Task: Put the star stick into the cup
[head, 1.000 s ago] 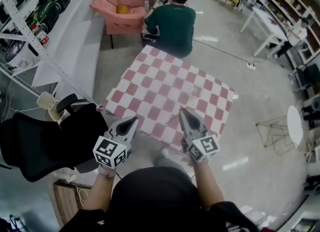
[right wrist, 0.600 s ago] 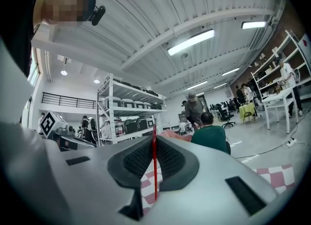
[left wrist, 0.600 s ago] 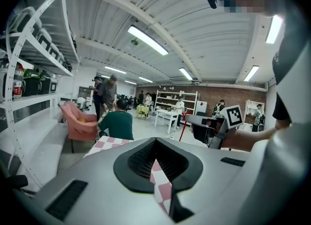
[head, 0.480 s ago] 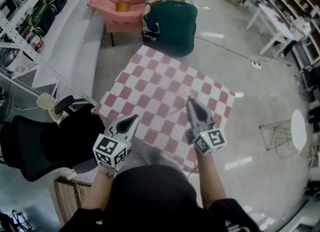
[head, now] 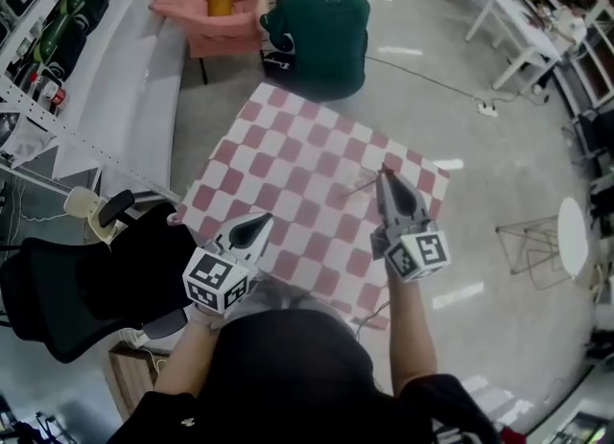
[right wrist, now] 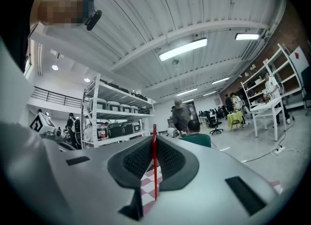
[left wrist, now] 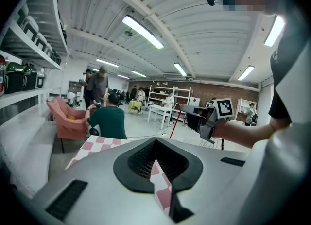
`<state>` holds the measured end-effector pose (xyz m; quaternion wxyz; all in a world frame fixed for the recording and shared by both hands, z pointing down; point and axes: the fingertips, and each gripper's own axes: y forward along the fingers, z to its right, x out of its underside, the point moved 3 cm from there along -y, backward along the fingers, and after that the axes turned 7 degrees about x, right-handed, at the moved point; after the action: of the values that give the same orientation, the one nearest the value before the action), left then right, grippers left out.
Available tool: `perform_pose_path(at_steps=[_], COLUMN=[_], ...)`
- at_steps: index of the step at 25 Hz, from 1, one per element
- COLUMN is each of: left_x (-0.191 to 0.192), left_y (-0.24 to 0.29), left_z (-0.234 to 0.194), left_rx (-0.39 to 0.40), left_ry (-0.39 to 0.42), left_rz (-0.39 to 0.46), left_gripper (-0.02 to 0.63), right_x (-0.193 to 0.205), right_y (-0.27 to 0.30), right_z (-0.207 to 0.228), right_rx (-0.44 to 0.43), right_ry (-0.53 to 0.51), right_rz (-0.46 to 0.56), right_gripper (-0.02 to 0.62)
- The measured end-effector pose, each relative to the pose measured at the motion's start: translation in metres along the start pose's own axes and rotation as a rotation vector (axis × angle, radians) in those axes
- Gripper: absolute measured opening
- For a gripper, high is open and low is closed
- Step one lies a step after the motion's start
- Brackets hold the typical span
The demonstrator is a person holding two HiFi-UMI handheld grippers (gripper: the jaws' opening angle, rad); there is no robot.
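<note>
My right gripper is held level over the far right part of the red-and-white checkered cloth. It is shut on a thin red stick, which pokes out from the tips to the left. In the right gripper view the stick runs upright between the closed jaws of the right gripper. The left gripper view shows the right gripper with the stick slanting below it. My left gripper hovers over the cloth's near left edge, shut and empty. I can make out no star and no cup.
A person in a green top sits on the floor beyond the cloth, beside a pink armchair. A black office chair stands at my left. White tables and a wire stool are on the right.
Both grippers have moved forward over the cloth. The right one went further, toward the far right corner, carrying the stick. The left stays shut near the front edge.
</note>
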<state>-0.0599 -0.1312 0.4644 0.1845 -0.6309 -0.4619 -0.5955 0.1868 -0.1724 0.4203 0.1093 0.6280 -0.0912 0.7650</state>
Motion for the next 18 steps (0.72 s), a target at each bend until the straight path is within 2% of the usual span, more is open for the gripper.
perform_pose_path(at_steps=[10, 15, 18], left_x=[0.015, 0.021, 0.024], left_y=[0.031, 0.038, 0.041], left_z=[-0.009, -0.015, -0.02], left_rx=[0.027, 0.012, 0.0], left_ry=[-0.017, -0.03, -0.039], left_rz=[-0.071, -0.102, -0.113], left_gripper=[0.041, 0.041, 0.041], right_x=[0.009, 0.027, 0.052], right_y=[0.033, 0.046, 0.051], right_z=[0.049, 0.068, 0.076], right_rx=[0.046, 0.042, 0.058], right_ry=[0.011, 0.031, 0.044], right_rz=[0.014, -0.015, -0.08], right_gripper=[0.029, 0.029, 0.029])
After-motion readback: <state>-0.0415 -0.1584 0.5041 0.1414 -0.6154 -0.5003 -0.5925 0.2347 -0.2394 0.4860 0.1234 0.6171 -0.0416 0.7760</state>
